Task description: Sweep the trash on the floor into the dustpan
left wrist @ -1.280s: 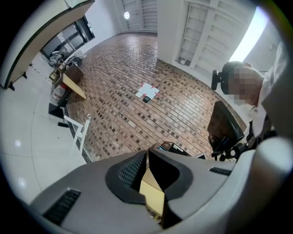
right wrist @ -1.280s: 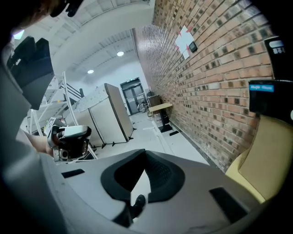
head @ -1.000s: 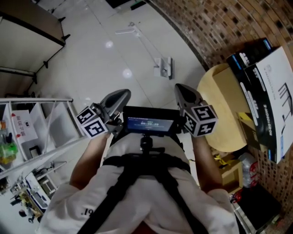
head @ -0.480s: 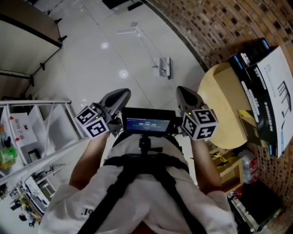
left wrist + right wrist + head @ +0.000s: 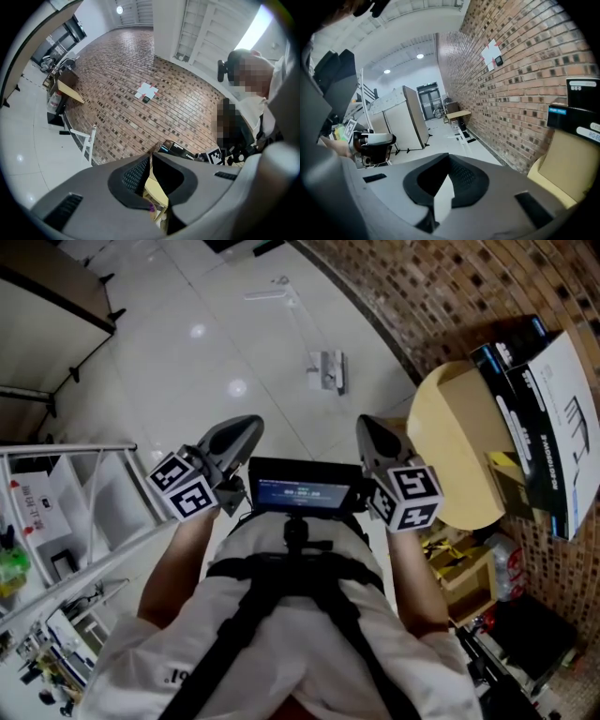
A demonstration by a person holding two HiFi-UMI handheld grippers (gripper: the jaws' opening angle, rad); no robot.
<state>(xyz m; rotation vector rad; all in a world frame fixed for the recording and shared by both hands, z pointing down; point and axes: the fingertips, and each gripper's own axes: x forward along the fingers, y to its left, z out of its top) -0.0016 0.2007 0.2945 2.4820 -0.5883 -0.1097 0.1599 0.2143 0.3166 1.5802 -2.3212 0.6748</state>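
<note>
A long-handled white dustpan-like tool [image 5: 326, 369] lies on the white tile floor ahead, near the foot of the brick wall; the same tool [image 5: 461, 136] shows small in the right gripper view. I cannot make out any trash. My left gripper [image 5: 246, 432] and right gripper [image 5: 370, 432] are held side by side in front of my chest, well short of the tool. The left gripper [image 5: 151, 157] has its jaws together with nothing between them. The right gripper [image 5: 449, 157] is likewise shut and empty.
A round yellow table [image 5: 459, 446] stands at the right with black and white boxes [image 5: 553, 427] behind it against the brick wall [image 5: 441, 287]. A metal shelf rack [image 5: 84, 512] with small items is at the left. A dark-edged partition [image 5: 56, 287] stands at the far left.
The whole view has slid a little: the tool on the floor sits slightly higher in the picture, and the table and boxes have shifted. Both grippers moved slightly with the body and stayed shut.
</note>
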